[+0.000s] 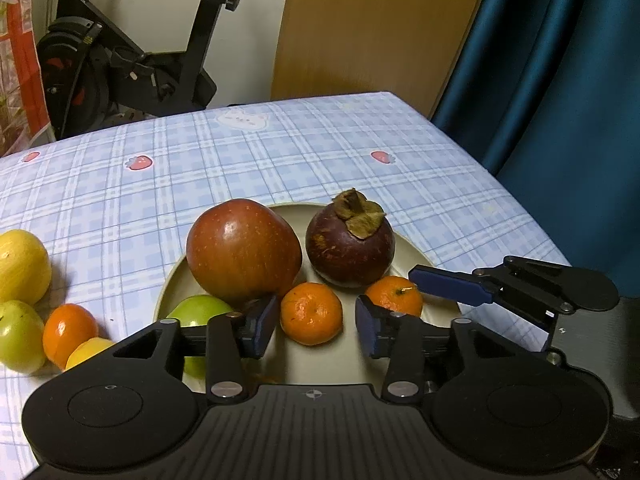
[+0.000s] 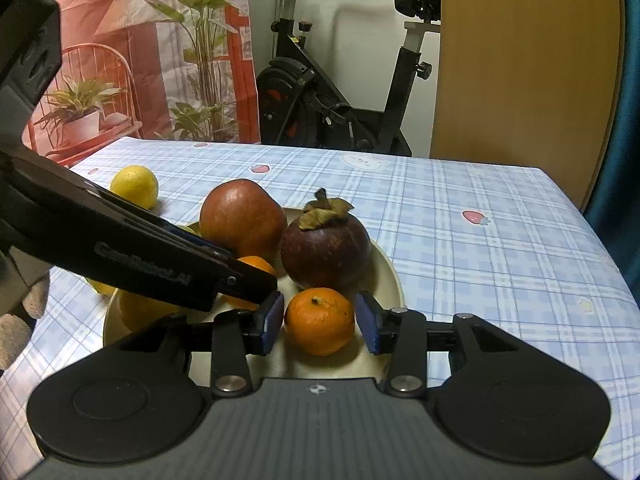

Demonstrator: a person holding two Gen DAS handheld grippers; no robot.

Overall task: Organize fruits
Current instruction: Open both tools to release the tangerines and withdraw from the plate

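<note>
Table (image 1: 280,152) in blue plaid cloth, exercise bike (image 2: 332,104) behind, plate (image 1: 412,256) holding mangosteen (image 1: 350,246) stem-up, left gripper (image 1: 316,322) and right gripper (image 2: 320,320) each released, straddling a tangerine (image 1: 311,314).

My left gripper (image 1: 316,326): matte black plastic body, two round side housings, ribbed centre panel with small crosshair mark, silver screws at linkage pivots, blue rubber finger pads (image 1: 264,324). My right gripper (image 2: 320,322): same black build, same blue pads (image 2: 272,320). Embossed lettering along black side arm, unreadable.
</note>
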